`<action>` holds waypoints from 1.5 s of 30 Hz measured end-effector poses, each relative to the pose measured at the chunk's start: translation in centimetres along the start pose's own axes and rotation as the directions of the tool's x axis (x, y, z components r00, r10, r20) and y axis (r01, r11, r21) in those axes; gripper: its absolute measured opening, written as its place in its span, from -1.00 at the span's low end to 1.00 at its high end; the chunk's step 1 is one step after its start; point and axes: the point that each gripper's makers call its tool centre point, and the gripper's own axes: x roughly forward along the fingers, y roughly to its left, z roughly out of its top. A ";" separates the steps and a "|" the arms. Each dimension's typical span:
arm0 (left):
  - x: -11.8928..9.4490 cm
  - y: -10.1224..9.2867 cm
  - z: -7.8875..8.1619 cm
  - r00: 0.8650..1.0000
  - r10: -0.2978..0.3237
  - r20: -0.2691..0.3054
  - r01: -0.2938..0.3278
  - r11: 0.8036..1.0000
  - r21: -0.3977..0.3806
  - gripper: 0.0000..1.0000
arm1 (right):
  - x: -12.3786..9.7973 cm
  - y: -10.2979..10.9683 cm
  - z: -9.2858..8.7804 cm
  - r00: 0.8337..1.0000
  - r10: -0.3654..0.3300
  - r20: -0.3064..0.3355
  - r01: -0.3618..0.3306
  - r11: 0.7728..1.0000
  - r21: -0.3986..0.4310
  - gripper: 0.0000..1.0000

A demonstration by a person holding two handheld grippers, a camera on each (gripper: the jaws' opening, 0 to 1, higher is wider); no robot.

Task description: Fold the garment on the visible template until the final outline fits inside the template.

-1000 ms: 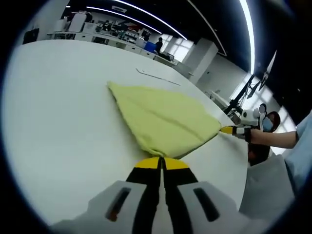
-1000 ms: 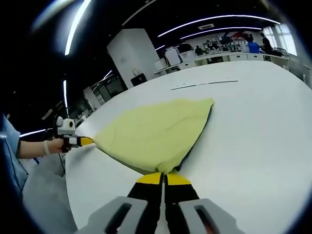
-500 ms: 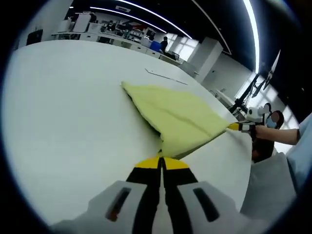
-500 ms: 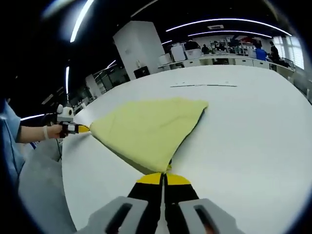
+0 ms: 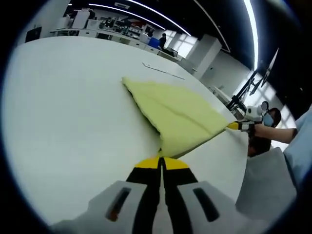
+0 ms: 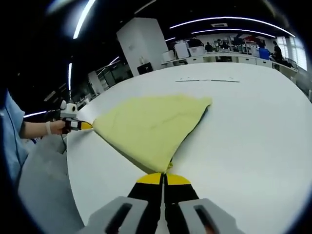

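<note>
Since the yellow garment (image 5: pixel 178 114) sags between its two pinched corners and creases along a soft ridge, it looks light and limp, cloth that will drape and slide rather than hold a shape; I judge it needs holding at corners or hem edges, as it is now, because a grip in the middle would only bunch it. In the left gripper view the left gripper (image 5: pixel 161 163) has its yellow-tipped jaws closed on the near corner of the cloth; the right gripper (image 5: pixel 233 126), held in a person's hand (image 5: pixel 257 128), pinches the other near corner towards the table's near edge. In the right gripper view the right gripper (image 6: pixel 165 178) is likewise clamped on its corner, and the left gripper (image 6: pixel 85 126) grips the corner out by the table's edge. The garment lies on the white table (image 5: pixel 63 107), nearer the person's edge than the far one, as a rough triangle; its long axis runs along the stretched edge between the two grippers, and its third corner points away across the table towards a thin dark line (image 6: pixel 207 80) marked on the surface, well apart from the cloth; whether that line belongs to the template I cannot tell. A darker underside shows along one edge, so the cloth seems already doubled.
</note>
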 end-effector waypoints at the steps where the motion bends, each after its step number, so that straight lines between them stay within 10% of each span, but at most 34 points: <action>1: -0.1 -0.2 -0.2 1.000 -0.003 -0.001 0.003 1.000 0.000 -1.00 | -0.2 0.2 -0.3 1.000 0.002 -0.001 -0.002 1.000 0.002 -1.00; 26: -1.2 -1.0 -2.0 1.000 0.002 -0.009 -0.002 1.000 -0.005 -1.00 | -1.2 1.3 -2.4 1.000 0.009 -0.016 -0.009 1.000 0.023 -1.00; 30: -1.7 -1.2 -0.8 0.999 0.028 0.039 -0.029 0.999 0.032 -0.48 | -1.8 1.5 -1.8 1.000 0.017 0.001 -0.017 1.000 0.005 -0.89; 37: -2.3 -2.3 1.1 0.996 0.027 0.083 -0.037 0.992 0.123 -0.17 | -3.4 1.6 0.4 0.998 -0.005 0.057 0.006 1.000 -0.022 -0.42; 45: -2.9 -4.0 2.3 0.987 0.077 0.138 -0.109 0.963 0.248 0.87 | -4.5 1.9 2.4 0.986 -0.085 0.144 0.089 0.996 -0.018 0.66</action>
